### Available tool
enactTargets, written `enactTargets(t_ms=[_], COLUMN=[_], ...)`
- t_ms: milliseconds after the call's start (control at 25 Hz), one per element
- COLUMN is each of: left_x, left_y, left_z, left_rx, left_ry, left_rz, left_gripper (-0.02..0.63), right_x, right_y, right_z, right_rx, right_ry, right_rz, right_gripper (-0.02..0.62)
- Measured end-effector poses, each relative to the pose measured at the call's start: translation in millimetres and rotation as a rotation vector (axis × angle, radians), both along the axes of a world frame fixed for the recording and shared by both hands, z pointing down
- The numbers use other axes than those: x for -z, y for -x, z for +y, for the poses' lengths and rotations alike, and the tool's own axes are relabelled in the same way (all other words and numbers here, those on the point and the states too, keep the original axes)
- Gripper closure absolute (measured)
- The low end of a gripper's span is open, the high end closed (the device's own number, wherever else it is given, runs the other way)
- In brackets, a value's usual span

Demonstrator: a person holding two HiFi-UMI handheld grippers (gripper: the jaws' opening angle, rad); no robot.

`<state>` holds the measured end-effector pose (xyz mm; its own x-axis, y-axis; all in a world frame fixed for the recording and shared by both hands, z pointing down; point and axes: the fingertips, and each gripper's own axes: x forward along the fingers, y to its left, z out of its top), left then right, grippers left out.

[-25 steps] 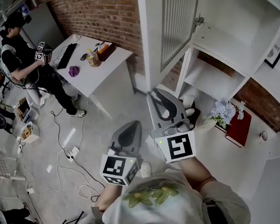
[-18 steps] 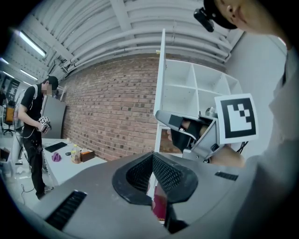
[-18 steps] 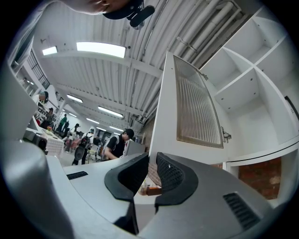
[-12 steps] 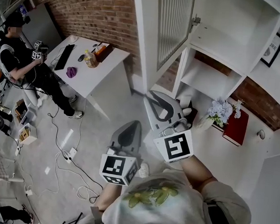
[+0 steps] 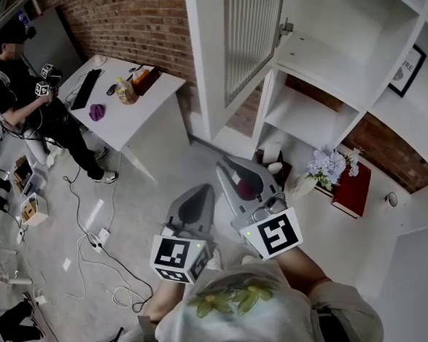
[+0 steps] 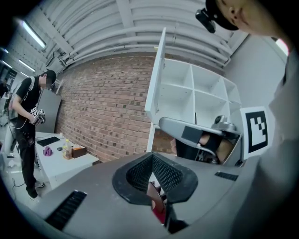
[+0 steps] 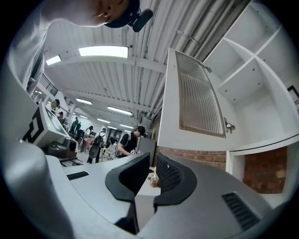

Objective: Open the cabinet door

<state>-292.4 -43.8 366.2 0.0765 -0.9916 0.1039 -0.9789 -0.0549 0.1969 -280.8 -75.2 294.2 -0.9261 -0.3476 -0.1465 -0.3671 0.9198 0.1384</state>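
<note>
The cabinet door (image 5: 233,55), white with a ribbed glass panel, stands swung open, turned away from the white cabinet (image 5: 316,115), so that the shelves inside are in view. Your right gripper (image 7: 153,163) is in front of the door and below it, and it does not touch it. Its jaws are a little apart and closing, with nothing between them; only the far worktop (image 5: 141,121) shows through the gap. Your left gripper (image 6: 152,158) is just to the left of the right one and well apart from the door. Its jaws meet at the tips and grasp nothing. Something red shows deep between them, perhaps a part of the gripper itself; I cannot tell. Lower down at the right of the cabinet there are pale flowers (image 5: 327,166) and just beside them a red book (image 5: 351,192). At the worktop, by the brick wall (image 5: 137,15), another person (image 5: 16,80) stands.
</note>
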Motion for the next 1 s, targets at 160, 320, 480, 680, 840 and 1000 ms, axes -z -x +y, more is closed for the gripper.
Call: enactTargets(t_ms=[160, 320, 480, 680, 840, 1000], left_x=[2, 1, 5, 7, 9, 9], left_y=[-4, -8, -13, -27, -39, -53], left_z=[-4, -10, -16, -24, -32, -40], left_rx=[-0.007, -0.019, -0.037, -0.088, -0.128, -0.172], left_ry=[-0.011, -0.010, -0.019, -0.006, -0.010, -0.008], left_rz=[0.009, 0.014, 0.036, 0.061, 0.062, 0.062], left_gripper=[0.598, 0.598, 0.598, 0.598, 0.598, 0.598], right_x=[3, 5, 8, 9, 6, 3], right_y=[-9, -19, -33, -45, -52, -62], right_z=[2, 2, -2, -5, -4, -8], right_rx=[0.040, 0.054, 0.032, 0.011, -0.008, -0.036], right_ry=[-0.010, 0.013, 0.026, 0.003, 0.029, 0.028], right_rz=[-0.004, -0.023, -0.051, -0.046, -0.029, -0.012], right_gripper=[0.549, 0.560, 0.568, 0.572, 0.574, 0.574])
